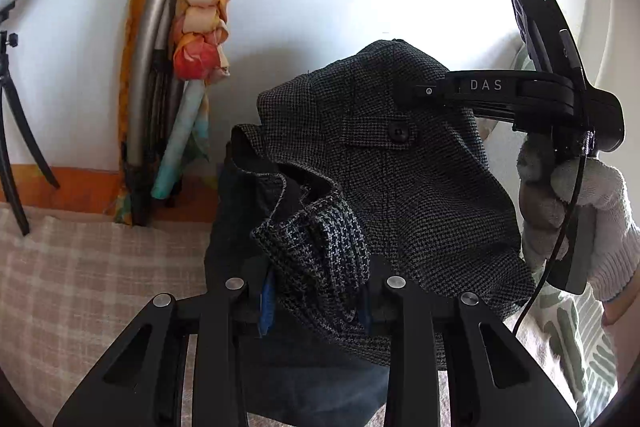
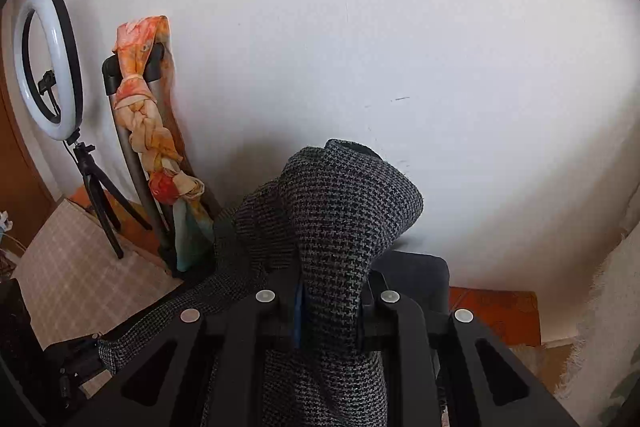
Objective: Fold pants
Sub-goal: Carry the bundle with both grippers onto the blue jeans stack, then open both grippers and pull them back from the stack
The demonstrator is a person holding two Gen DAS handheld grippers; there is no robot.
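Both claws, left claw (image 1: 316, 307) and right claw (image 2: 332, 311), clamp pants (image 1: 400, 187) near ring light (image 2: 48, 59).

left claw (image 1: 316, 291): seen from its own wrist view, fingers closed on a bunched fold of pants (image 1: 380, 187), blue pads pressed into the cloth on both sides.
right claw (image 2: 332, 307): fingers likewise clamped on a raised hump of the same fabric, one blue pad showing at the left finger.
right hand (image 1: 576, 211): white knit glove, wrapped around the handle of the right claw, held upright at the far right of the left wrist view.
height: both claws lifted, cloth hanging between them.
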